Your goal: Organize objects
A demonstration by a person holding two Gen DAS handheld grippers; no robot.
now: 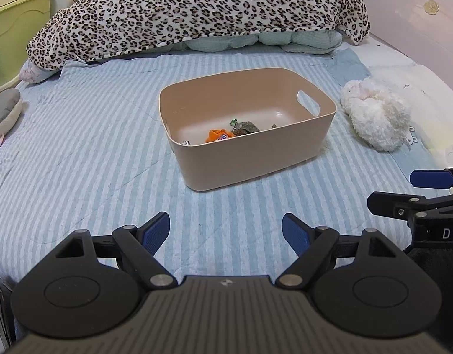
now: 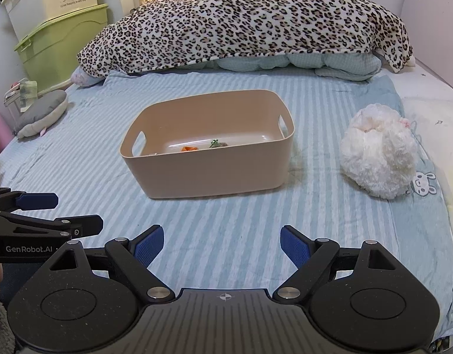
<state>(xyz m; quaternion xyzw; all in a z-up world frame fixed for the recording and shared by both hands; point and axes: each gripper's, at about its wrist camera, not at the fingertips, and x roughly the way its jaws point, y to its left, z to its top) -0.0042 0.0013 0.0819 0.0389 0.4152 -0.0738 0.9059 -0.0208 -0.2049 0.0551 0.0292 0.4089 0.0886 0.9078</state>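
I see my left hand-held gripper (image 1: pixel 225 233) wide open with nothing in it, low over the striped bed sheet (image 1: pixel 78 147). My right hand-held gripper (image 2: pixel 222 243) is wide open and empty too, just beside the left one. The tan bin (image 2: pixel 208 174) sits in the middle of the bed. Inside it lie an orange thing (image 1: pixel 217 135) and a dark green packet (image 1: pixel 245 127). A fluffy white toy (image 2: pixel 379 159) rests near the bin's right side, not touching it.
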